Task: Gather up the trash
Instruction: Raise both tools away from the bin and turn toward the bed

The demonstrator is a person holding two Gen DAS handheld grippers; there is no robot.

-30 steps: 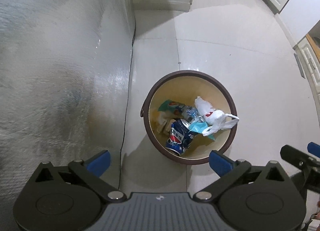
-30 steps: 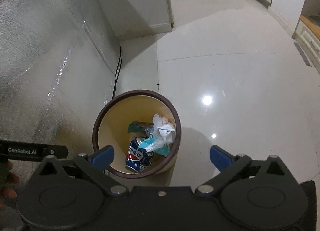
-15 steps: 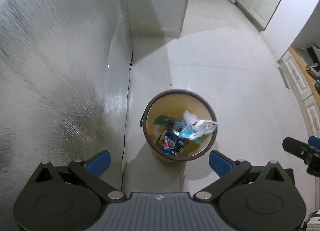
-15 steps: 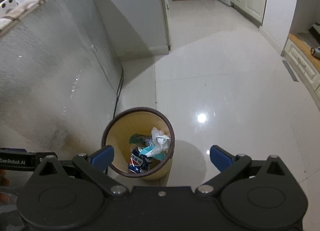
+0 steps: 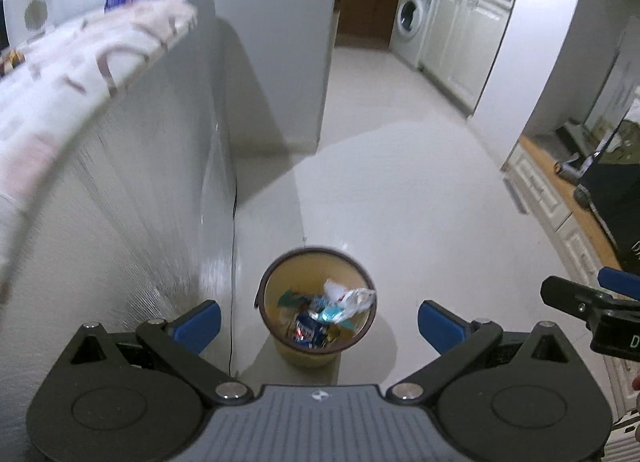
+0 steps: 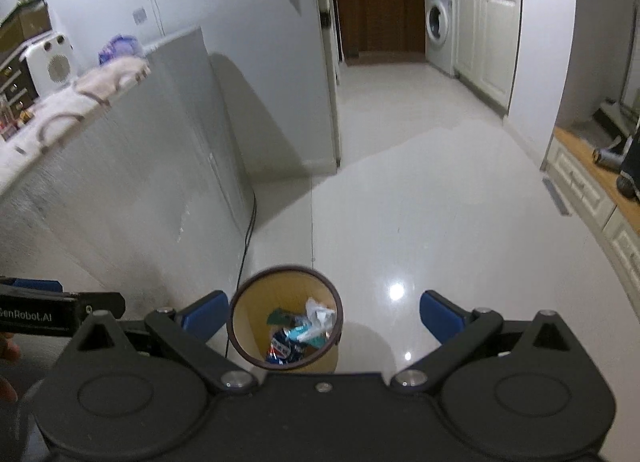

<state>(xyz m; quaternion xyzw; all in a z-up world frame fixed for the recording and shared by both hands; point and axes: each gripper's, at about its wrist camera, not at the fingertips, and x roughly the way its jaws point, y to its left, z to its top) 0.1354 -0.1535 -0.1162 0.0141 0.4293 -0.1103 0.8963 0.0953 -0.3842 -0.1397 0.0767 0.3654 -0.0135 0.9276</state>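
Both cameras have pulled up and back since the earlier frames, so the round tan waste bin with its dark brown rim (image 5: 316, 308) now looks small and low on the glossy pale tiled floor (image 5: 400, 189), and the silver foil-faced cabinet side (image 5: 120, 221) at left shows its cloth-covered top. The left gripper (image 5: 316, 322) and the right gripper (image 6: 322, 314) both hang well above the bin with jaws spread wide and nothing between the blue pads. Inside the bin lie a crushed blue soft-drink can (image 5: 306, 332), a crumpled white plastic bag (image 5: 352, 298) and teal wrappers (image 6: 302, 332); all of it looks light and already collected. If the bin must be moved, it seems a stiff, light plastic shell, best pinched at the rim (image 6: 336, 322), where a pad could sit on each side of the wall; its smooth wall may slip.
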